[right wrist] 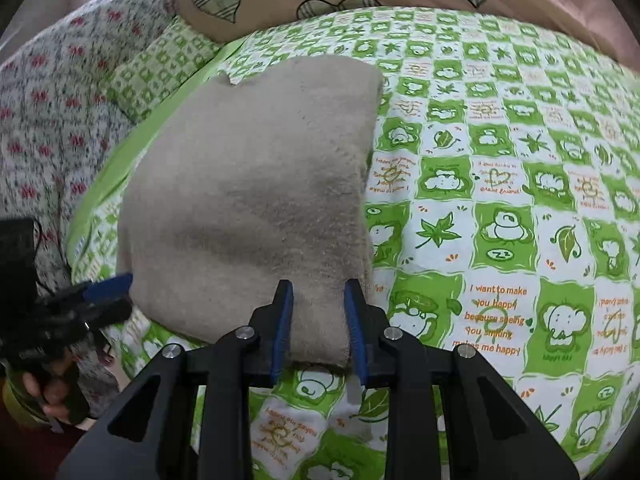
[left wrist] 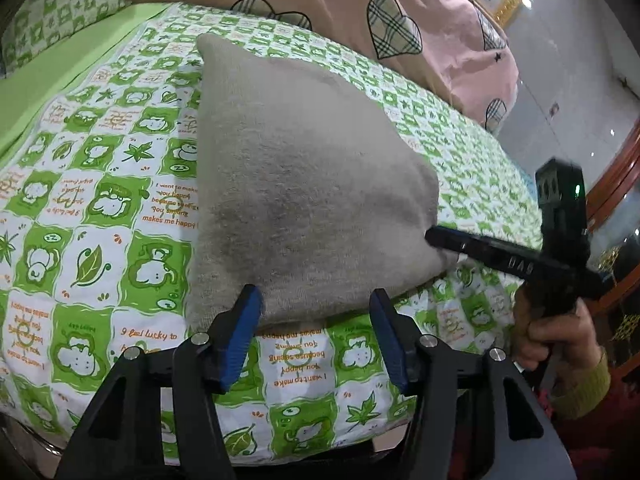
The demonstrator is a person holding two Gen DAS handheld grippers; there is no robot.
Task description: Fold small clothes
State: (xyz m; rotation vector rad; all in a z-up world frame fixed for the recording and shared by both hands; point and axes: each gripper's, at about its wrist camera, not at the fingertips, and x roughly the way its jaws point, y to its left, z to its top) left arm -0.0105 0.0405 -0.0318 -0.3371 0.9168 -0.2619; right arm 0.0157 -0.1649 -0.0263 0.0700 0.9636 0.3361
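Observation:
A beige folded garment [left wrist: 304, 168] lies on the green-and-white patterned bedsheet [left wrist: 92, 216]. My left gripper [left wrist: 316, 304] stands open at its near edge, and the cloth lies between the blue pads [left wrist: 248, 312] without being pinched. In the right wrist view the same garment [right wrist: 256, 184] fills the gap of my right gripper [right wrist: 318, 296], whose pads [right wrist: 285, 312] press on its near right corner. The right gripper [left wrist: 434, 240] also shows from the side at the garment's corner, held by a hand [left wrist: 560, 336]. The left gripper [right wrist: 124, 296] sits at the garment's near left corner.
A pink quilt with plaid hearts [left wrist: 400, 12] is heaped at the far side of the bed. A floral blanket [right wrist: 52, 120] and a green checked pillow [right wrist: 160, 72] lie to the left. Wooden furniture [left wrist: 616, 184] stands off the bed's right edge.

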